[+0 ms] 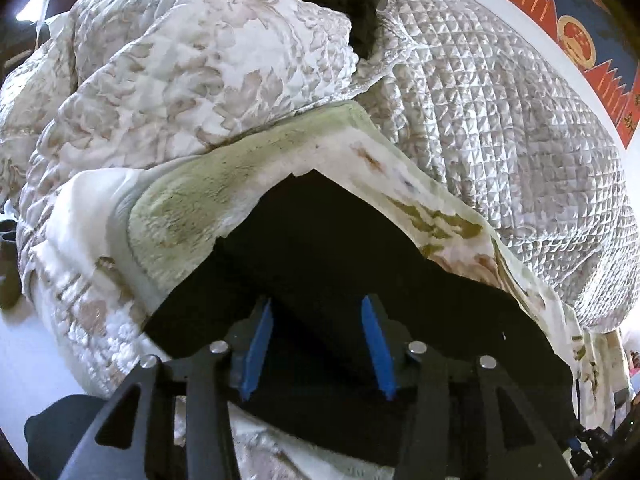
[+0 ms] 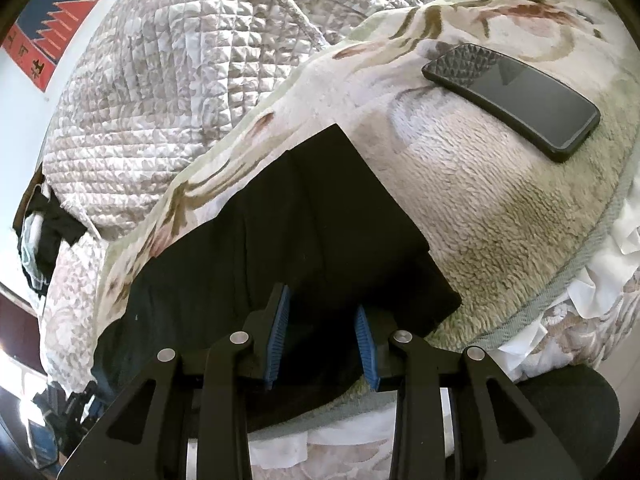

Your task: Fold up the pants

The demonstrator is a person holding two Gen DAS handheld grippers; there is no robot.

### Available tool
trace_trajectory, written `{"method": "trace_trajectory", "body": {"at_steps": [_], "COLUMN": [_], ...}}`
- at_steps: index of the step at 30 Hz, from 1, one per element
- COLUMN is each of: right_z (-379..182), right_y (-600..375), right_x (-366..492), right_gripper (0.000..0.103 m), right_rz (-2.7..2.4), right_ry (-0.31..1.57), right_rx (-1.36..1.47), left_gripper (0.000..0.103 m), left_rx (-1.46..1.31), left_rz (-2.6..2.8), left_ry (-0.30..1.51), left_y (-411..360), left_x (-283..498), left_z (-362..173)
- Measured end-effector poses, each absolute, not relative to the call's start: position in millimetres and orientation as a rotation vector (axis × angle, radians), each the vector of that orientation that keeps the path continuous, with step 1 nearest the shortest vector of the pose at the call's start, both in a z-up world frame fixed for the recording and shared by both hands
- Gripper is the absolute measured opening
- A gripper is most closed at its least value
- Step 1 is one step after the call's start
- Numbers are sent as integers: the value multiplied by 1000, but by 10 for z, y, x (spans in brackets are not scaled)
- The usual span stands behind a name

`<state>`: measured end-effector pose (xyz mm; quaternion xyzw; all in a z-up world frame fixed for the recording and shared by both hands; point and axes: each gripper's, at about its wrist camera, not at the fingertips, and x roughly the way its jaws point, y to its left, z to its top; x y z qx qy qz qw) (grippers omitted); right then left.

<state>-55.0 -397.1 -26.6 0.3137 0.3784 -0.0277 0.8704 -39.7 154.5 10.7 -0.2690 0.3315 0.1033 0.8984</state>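
Note:
The black pants (image 1: 320,248) lie folded on a fleece blanket (image 1: 176,200) on the bed. In the left wrist view my left gripper (image 1: 318,308) is open, its blue pads just above the near part of the pants. In the right wrist view the pants (image 2: 304,216) lie as a folded black rectangle with a sharp far corner. My right gripper (image 2: 322,308) is open over their near edge, with nothing between its pads.
A black phone (image 2: 516,100) lies on the fleece blanket (image 2: 480,200), far right of the pants. A quilted bedspread (image 1: 500,120) is heaped behind. Dark clothes (image 1: 352,8) lie at the back. A red and blue poster (image 1: 568,20) hangs on the wall.

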Motion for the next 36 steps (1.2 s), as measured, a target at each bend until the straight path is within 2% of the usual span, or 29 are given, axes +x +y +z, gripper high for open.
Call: {"method": "trace_trajectory", "body": {"at_steps": [2,4,5,6,7,12,15,20,32,35,36], "right_z": [-267,-270,-267,-261,-255,-44,16,-265,-230,-321,-302], "right_y": [-3970,-3964,-3961,-3957,-3955,-3946,-3950,-4013,-3994,-3998,-4004], "right_x": [-546,-532,-519,-506,-496,-632,-722,-711,-844,-791,-808], "right_gripper": [33,32,31,21,14,10,10,9,9,10,10], "right_rz": [-63,-70,-80,-94,-101,-68,-49,-77,-83,-68,-70], "right_ry": [790,792,792,792,794,745,744,822,789,833,823], "right_rx": [647,635,627,619,610,620,616,651,654,639,639], "left_gripper": [44,22,15,5,5,4,5,5,5,5,8], "left_rx": [-549,-532,-531,-527,-518,-455,-422,-437,-365,-354,-362], "left_rz": [226,255,263,272,278,307,316,351,366,358,367], "left_ry": [690,703,711,721,727,686,689,790,783,798,804], "left_y": [1546,1551,1555,1561,1561,1505,1497,1536,1473,1462,1470], "left_x": [-356,-305,-288,-261,-250,-466,-592,-602,-593,-572,-584], "left_z": [91,77,73,74,93,379,416,138,240,220,210]}}
